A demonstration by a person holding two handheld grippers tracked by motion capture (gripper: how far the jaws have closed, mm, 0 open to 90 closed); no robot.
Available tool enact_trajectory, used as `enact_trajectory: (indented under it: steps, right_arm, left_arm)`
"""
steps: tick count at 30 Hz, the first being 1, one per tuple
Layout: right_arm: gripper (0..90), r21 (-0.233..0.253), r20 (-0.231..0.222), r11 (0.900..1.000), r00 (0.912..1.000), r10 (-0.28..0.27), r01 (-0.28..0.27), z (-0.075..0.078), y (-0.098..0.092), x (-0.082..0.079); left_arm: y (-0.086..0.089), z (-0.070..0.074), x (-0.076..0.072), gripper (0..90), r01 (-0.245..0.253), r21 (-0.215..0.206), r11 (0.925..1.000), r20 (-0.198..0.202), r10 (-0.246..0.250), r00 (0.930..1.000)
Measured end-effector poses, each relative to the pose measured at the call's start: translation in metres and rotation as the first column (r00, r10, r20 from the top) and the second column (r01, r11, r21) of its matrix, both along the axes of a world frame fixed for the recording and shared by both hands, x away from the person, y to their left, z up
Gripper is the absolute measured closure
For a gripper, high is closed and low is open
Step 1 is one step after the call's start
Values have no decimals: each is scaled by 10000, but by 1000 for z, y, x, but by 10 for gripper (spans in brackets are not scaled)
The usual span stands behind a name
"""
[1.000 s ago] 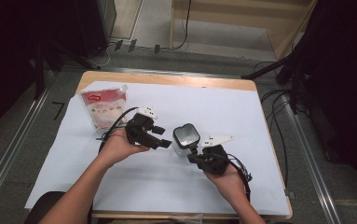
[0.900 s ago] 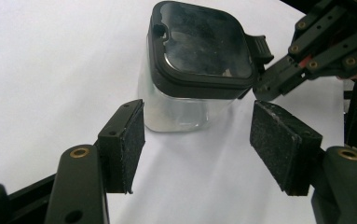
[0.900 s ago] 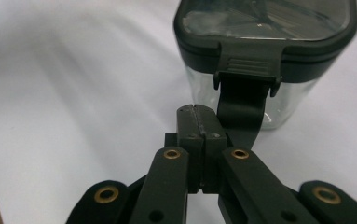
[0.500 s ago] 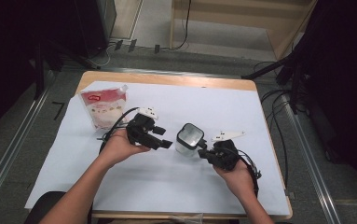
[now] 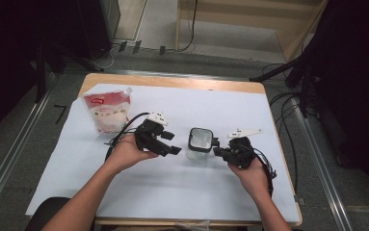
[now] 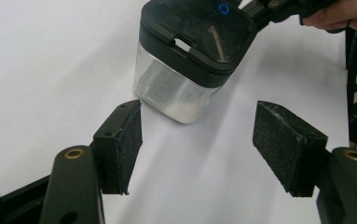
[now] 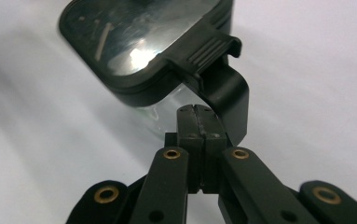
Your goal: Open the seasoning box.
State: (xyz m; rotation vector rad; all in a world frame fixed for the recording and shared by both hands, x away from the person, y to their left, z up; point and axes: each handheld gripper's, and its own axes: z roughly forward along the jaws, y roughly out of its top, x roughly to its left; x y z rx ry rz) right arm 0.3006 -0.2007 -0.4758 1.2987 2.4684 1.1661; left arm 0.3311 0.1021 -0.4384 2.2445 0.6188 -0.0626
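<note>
A clear square jar (image 5: 200, 143) with a black lid stands on the white sheet between my two grippers. Some white powder lies at the bottom of the jar (image 6: 185, 65). My left gripper (image 5: 173, 143) is open just left of it, and the jar stands a little beyond its pads (image 6: 125, 135), untouched. My right gripper (image 5: 217, 151) is shut, its tips (image 7: 195, 112) pressed together right under the black latch (image 7: 213, 51) on the lid's edge. Whether they touch the latch I cannot tell. That gripper (image 6: 278, 7) also shows behind the jar.
A white pouch with a red label (image 5: 107, 112) stands at the back left of the white sheet (image 5: 172, 192). The wooden table's edge (image 5: 172, 82) runs behind it. Cables trail from both grippers. Metal rails flank the table.
My right hand and gripper have drawn to the right, and the jar has shifted slightly right with them and now stands level. The left gripper has barely moved.
</note>
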Motion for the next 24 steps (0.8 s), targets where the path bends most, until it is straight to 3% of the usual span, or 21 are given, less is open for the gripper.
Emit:
enact_trajectory:
  steps: [8,13,17,22,24]
  right_arm:
    - [900,141,168,9994,9994,-319,316,10,-13,0]
    - [900,140,274,9978,9975,-648,645,13,-19,3]
    - [900,-91,232,9966,9964,-817,820,9,-19,8]
    - [900,-351,313,9949,9951,-938,949,6,-14,15]
    - [900,-424,252,9940,9946,-1003,1013,6,-13,17]
  left_arm:
    - [-8,-2,1,287,151,121,9998,-31,-151,9999]
    - [-15,-4,7,230,318,-148,9994,-36,-318,9995]
    - [-18,-7,10,200,439,-368,9984,-114,-443,9990]
    - [-26,-13,20,181,375,-241,9990,-173,-379,9991]
    - [-30,-18,25,169,629,-378,9973,-131,-634,9979]
